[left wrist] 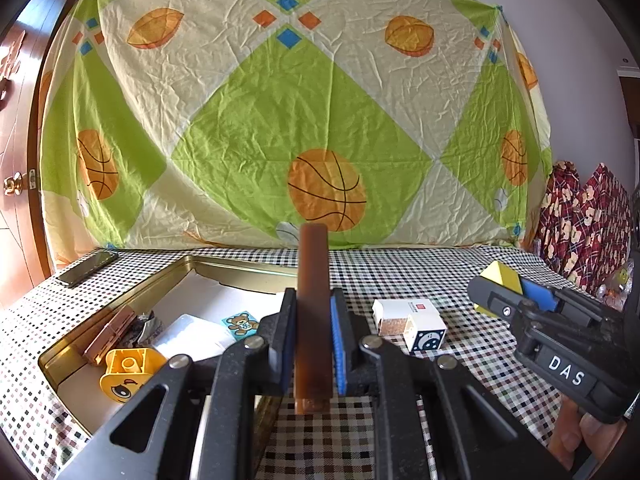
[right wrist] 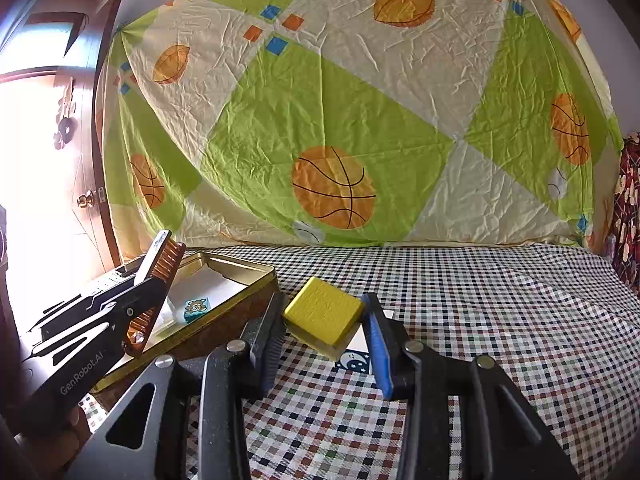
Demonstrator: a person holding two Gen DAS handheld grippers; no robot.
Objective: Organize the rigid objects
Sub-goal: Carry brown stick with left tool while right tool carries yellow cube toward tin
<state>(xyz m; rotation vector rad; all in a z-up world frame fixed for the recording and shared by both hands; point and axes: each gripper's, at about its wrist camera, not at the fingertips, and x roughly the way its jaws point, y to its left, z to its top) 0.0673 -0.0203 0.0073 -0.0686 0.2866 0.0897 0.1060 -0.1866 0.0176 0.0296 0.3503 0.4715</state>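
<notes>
The left wrist view looks straight down into the gold tin tray [left wrist: 168, 280] near the left edge of the checked tablecloth [left wrist: 400, 272]. Only here do its contents show in full: a yellow toy block with a winking eye [left wrist: 128, 372] at the tray's near end, a copper-coloured piece [left wrist: 112, 332] along its left wall, a white box [left wrist: 192, 338] in the middle and a small teddy-bear tile [left wrist: 240, 322] beside it. This view alone also shows a dark phone [left wrist: 88, 267] lying at the far left corner of the cloth, and a white carton [left wrist: 400, 310] with a starry cube [left wrist: 426, 334] touching it, both on the cloth between the two tools.

The left gripper [left wrist: 314, 320] has its jaws pinched tight on a brown comb [left wrist: 314, 300], which stands upright between the pads, seen edge-on as a plain slab. The right wrist view shows what that hides: the comb's row of teeth [right wrist: 166, 260], with the tool [right wrist: 148, 284] raised above the tray's near rim [right wrist: 240, 268] and pointing slightly downward.

The right gripper [right wrist: 324, 320] is closed narrowly on a yellow block [right wrist: 326, 312], held tilted and clear of the cloth, above the starry cube [right wrist: 356, 360]. From the left wrist view the same tool [left wrist: 516, 292] sits well to the right, its tips angled toward the tray, the yellow block's corner [left wrist: 500, 276] poking out beyond the blue pad. Part of a hand [left wrist: 580, 436] grips its handle at the lower right.
</notes>
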